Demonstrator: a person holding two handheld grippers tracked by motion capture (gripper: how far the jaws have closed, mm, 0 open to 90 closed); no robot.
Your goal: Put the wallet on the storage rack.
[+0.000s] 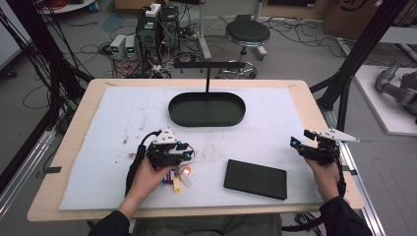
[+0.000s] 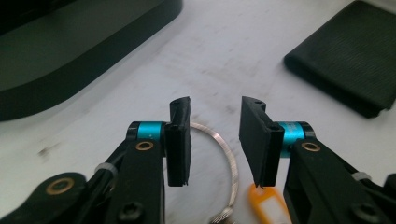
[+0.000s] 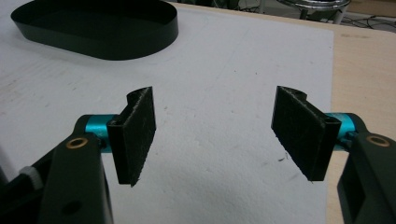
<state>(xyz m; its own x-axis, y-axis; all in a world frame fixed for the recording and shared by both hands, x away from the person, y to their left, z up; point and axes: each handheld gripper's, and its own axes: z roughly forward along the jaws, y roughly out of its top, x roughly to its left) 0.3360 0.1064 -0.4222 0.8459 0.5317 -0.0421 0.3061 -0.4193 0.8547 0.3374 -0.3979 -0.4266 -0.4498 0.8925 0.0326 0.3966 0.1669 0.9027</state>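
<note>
The left tool (image 2: 214, 140) hovers low over a thin silver key ring with coloured plastic tags (image 2: 227, 158), its jaws released and set to either side of the ring's arc, so the step in hand looks like the approach to a pickup. The bunch lies on the white padded table (image 1: 113, 147), near a flat black rectangular pad (image 1: 255, 179). Next it must lower and close on the wire (likely bound for the black oval tray (image 1: 207, 109)). The right tool (image 3: 215, 135) waits released over bare mat.

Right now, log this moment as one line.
left gripper: open over key ring | right gripper: open, nothing between jaws | black tray: empty | black case: untouched
</note>
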